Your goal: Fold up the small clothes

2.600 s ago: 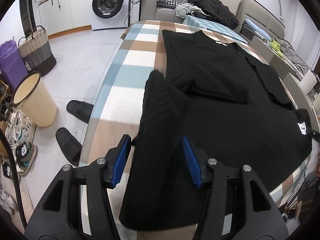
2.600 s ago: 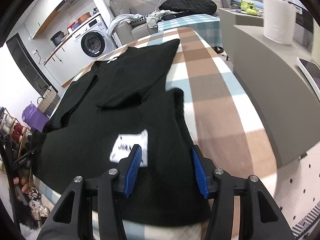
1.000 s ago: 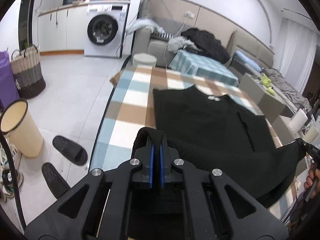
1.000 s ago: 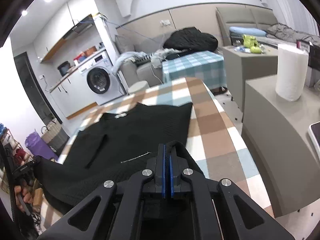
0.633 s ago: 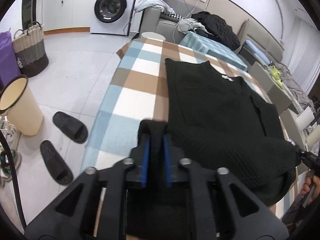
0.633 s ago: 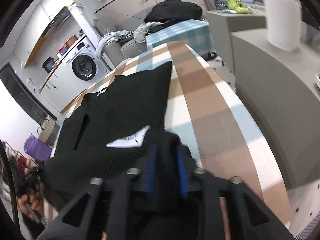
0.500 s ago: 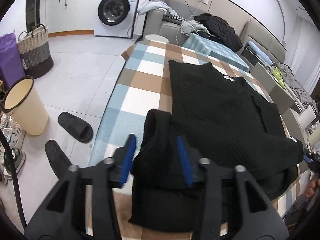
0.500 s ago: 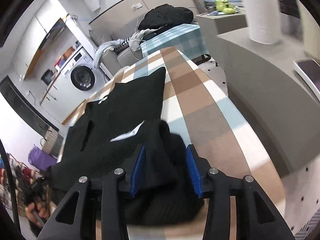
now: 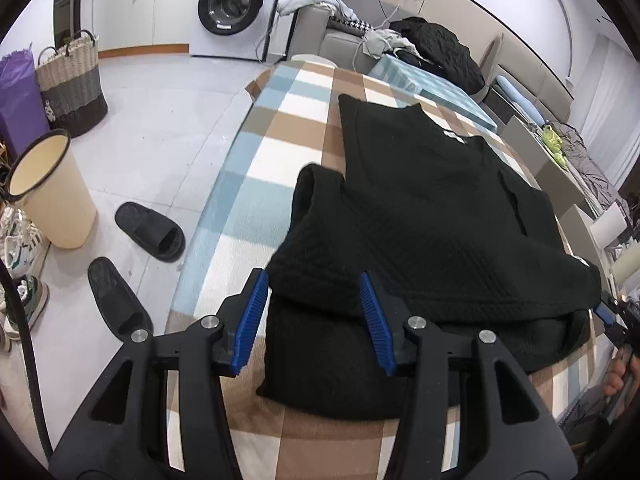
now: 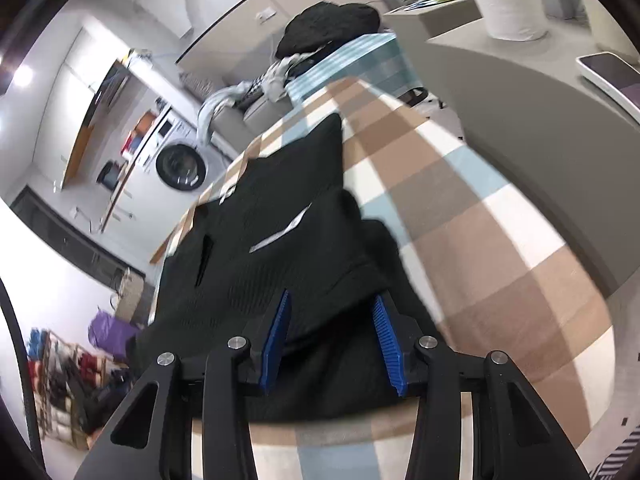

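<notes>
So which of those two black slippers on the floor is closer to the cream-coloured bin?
The farther slipper, the one lying higher in the left wrist view. It sits just beside the cream bin, while the other slipper lies nearer the camera, close to the plaid tablecloth's edge.

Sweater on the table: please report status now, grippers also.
Left gripper open, right gripper open. Sweater released, bottom hem folded up, flat on table. Nothing in the way.

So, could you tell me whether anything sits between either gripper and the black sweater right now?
Nothing visible does. The left gripper and the right gripper both stand open directly over the folded near edge of the black sweater, with only its fabric between the blue pads.
</notes>
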Demonstrator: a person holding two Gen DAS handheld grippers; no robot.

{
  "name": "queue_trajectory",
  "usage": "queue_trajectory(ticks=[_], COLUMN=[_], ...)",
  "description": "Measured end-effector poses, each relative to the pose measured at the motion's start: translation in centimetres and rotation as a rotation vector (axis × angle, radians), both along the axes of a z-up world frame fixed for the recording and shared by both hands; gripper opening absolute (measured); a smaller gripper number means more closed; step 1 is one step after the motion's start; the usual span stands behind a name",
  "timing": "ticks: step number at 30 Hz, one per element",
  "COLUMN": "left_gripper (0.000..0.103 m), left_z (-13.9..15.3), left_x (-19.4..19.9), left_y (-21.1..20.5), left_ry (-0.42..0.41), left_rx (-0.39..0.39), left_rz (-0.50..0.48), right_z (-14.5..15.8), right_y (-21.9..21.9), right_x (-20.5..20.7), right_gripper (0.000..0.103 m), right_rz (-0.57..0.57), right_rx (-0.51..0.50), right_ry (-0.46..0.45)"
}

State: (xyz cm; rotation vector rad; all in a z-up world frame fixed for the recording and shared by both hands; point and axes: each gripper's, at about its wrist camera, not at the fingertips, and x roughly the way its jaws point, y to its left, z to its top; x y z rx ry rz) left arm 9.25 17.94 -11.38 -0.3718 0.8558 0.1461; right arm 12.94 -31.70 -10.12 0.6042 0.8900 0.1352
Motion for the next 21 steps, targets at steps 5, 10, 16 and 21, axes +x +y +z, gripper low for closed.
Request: queue_trajectory(ticks=[5,10,16,21], left_gripper=[0.045,0.046,0.057,0.057], left_z=[-0.7,-2.4,-2.8,-2.9], left_x=[-1.1,-0.8,0.7,2.3], left_y=[0.0,0.3,1.8,2.6], left_ry=[0.014,0.039,-0.008,-0.036], left_rx=[-0.108,-0.187,-0.302,-0.344], left_rz=[-0.040,-0.032,0.015,0.042], right_z=[0.1,-0.7,-1.8,-2.4], right_y=[-0.6,0.1,0.9,0.8], right_x=[0.2,0.3,0.4,1.2], right_gripper=[0.043,0.043,0.044,0.045], right_rz=[-0.002,0.056,0.108,0.093], right_rx=[0.012,0.058,0.142,0.181], right_ry=[0.002,0.021,0.030,0.036])
